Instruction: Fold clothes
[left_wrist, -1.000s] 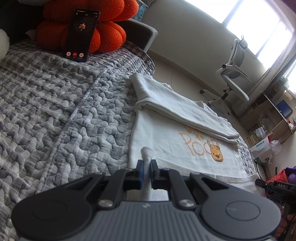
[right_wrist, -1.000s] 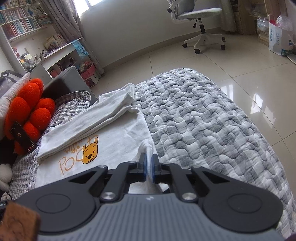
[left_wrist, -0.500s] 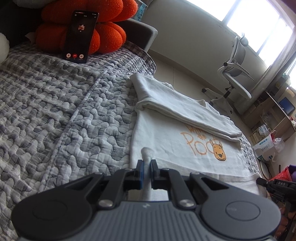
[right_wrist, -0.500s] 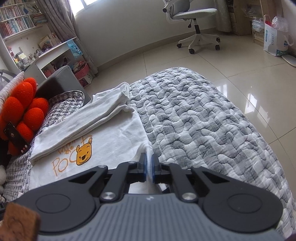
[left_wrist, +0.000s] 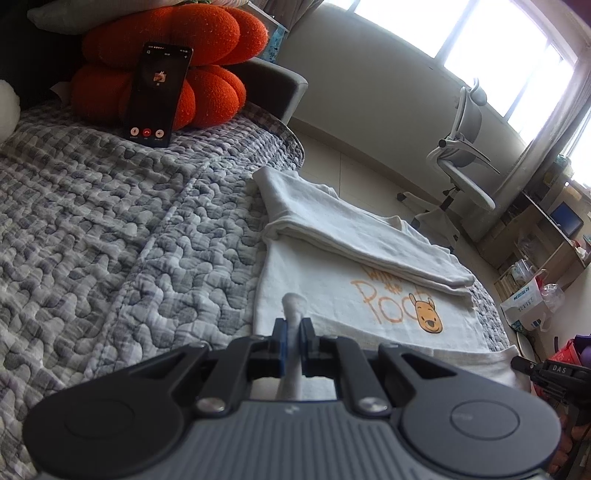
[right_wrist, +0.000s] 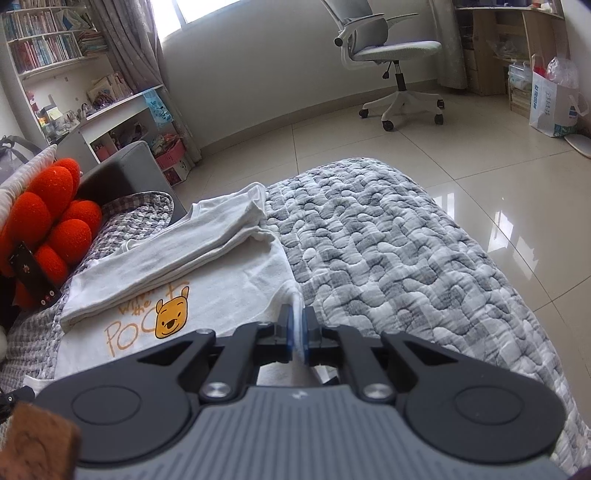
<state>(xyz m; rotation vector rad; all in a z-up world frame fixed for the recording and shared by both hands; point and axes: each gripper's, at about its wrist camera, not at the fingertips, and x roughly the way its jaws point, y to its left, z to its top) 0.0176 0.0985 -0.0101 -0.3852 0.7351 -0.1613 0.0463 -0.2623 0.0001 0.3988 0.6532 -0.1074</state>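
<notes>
In the left wrist view, the left gripper (left_wrist: 291, 334) is clenched on a bunched edge of the white T-shirt (left_wrist: 332, 291), a pinch of cloth standing up between its blue pads and poking out past the fingertips. The shirt lies flat on the grey quilted bedspread (left_wrist: 110, 229), at the side of the bed nearest the floor, with its far side already folded over into a long band that covers the top of the orange lettering; the yellow bear print (left_wrist: 427, 312) sits just below that fold. At the head of the bed an orange flower-shaped cushion (left_wrist: 173, 62) rests against a grey headboard, and a smartphone (left_wrist: 158, 94) with a lit call screen leans upright against it. Beyond the bed a grey office chair (left_wrist: 461, 166) stands on the tiled floor under a bright window, and the tip of the other gripper shows at the right edge. In the right wrist view, the right gripper (right_wrist: 297, 328) is likewise clamped on the T-shirt (right_wrist: 229, 280), gripping the cloth edge where the shirt meets the bare bedspread (right_wrist: 388, 266). The folded band runs across the shirt above the bear print (right_wrist: 171, 317). The cushion (right_wrist: 55, 218) and phone (right_wrist: 33, 273) are at the left, the office chair (right_wrist: 391, 55) stands well apart on the floor, a bookshelf (right_wrist: 44, 40) fills the far corner, and a white paper bag (right_wrist: 550, 103) sits by the wooden shelves.
</notes>
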